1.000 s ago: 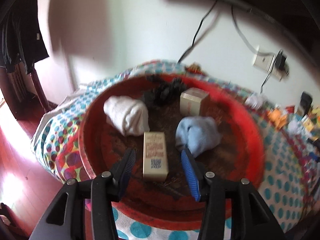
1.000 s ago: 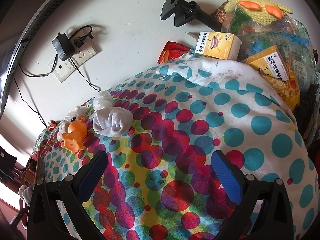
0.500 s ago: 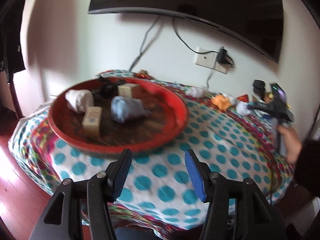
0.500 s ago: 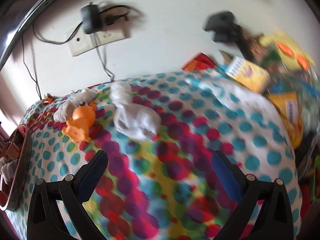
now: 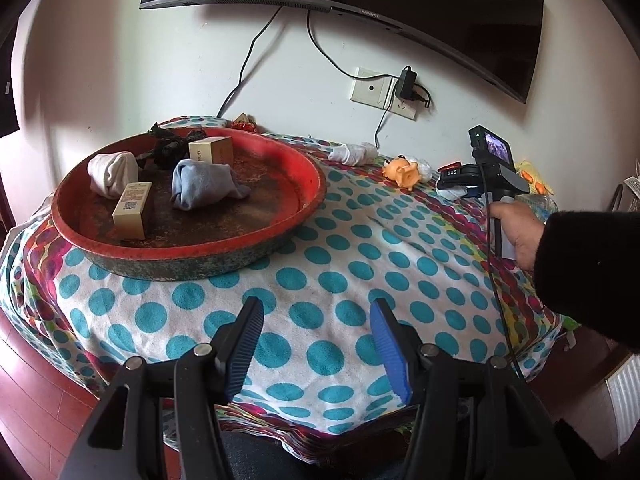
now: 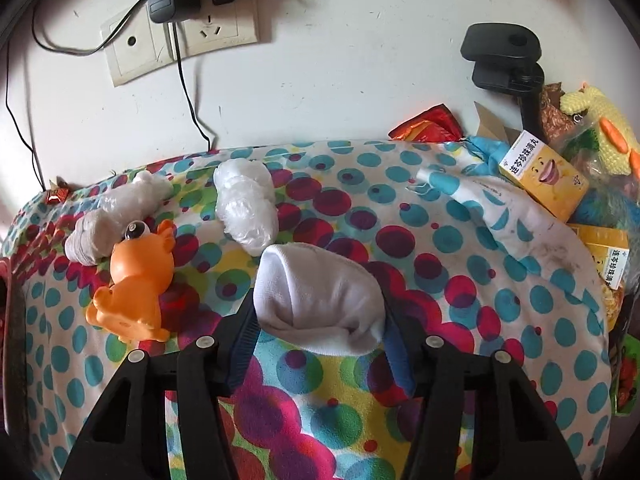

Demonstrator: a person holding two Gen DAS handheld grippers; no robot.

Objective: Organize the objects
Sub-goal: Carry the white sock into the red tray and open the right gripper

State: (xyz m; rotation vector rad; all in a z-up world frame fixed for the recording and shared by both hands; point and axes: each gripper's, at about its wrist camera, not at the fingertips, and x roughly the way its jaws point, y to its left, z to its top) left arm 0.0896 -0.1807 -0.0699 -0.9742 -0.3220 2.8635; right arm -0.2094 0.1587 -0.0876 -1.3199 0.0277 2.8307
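**Right gripper closing in on the white sock roll**

Far left of the table, the red tray (image 5: 312, 184) sits at about ten o'clock from the left gripper (image 5: 316, 344), and it looks like the collection point: a cream sock roll (image 5: 110, 172), a blue sock roll (image 5: 204, 188), two small boxes (image 5: 132, 208) and a dark tangle are gathered inside. The left gripper hovers above the spotted cloth (image 5: 320, 248), jaws parted, nothing between them, waiting its turn by the look of it.

Moving right, an orange toy (image 6: 136, 280) lies on its side at ten o'clock from the right gripper (image 6: 320, 328), touching a plastic-wrapped bundle (image 6: 116, 216); a second wrapped bundle (image 6: 248, 208) rests at twelve o'clock.

Now the action: the white sock roll (image 6: 320, 296) lies on the cloth right between the right gripper's jaws, which are closing, both blue pads already against its flanks. Gripping it across the middle should stop the roll unravelling.

Far right, at two o'clock, yellow boxes (image 6: 544, 176) stay stacked against the wall
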